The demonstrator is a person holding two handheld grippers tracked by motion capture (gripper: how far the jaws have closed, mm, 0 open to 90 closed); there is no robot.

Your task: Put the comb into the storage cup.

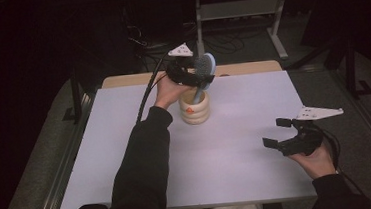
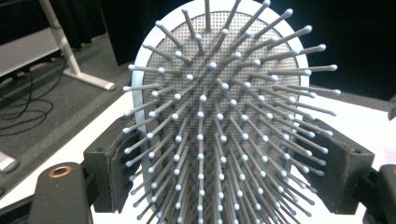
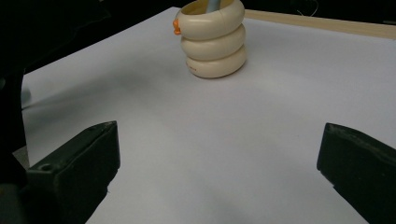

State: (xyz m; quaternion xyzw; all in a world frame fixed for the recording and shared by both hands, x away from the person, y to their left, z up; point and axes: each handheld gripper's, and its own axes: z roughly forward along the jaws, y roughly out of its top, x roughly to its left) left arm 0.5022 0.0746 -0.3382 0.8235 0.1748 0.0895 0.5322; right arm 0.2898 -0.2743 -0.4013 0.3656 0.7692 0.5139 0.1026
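Two grippers are in my hands over one white table [image 1: 126, 139], which takes up most of the high view and runs from the near edge to a strip of bare wood at the far side. On it, toward the far middle, I see the cream holder [image 1: 195, 106], a cup shaped like three stacked rings with a small orange spot on its side; from the right gripper view it stands upright at the far end of the table.

My left gripper [image 1: 191, 73] is held just above that holder, and its fingers [image 2: 114, 168] pinch the hairbrush [image 1: 204, 69] by the sides of its round head. The brush head is pale blue at the rim with a grey pad full of ball-tipped bristles that face the left gripper's camera. Its handle points down into the mouth of the holder; I cannot tell whether it touches the bottom.

My right gripper [image 1: 277, 132] hangs over the near right part of the table, well apart from the holder, its fingers [image 3: 79, 163] spread wide with nothing between them.
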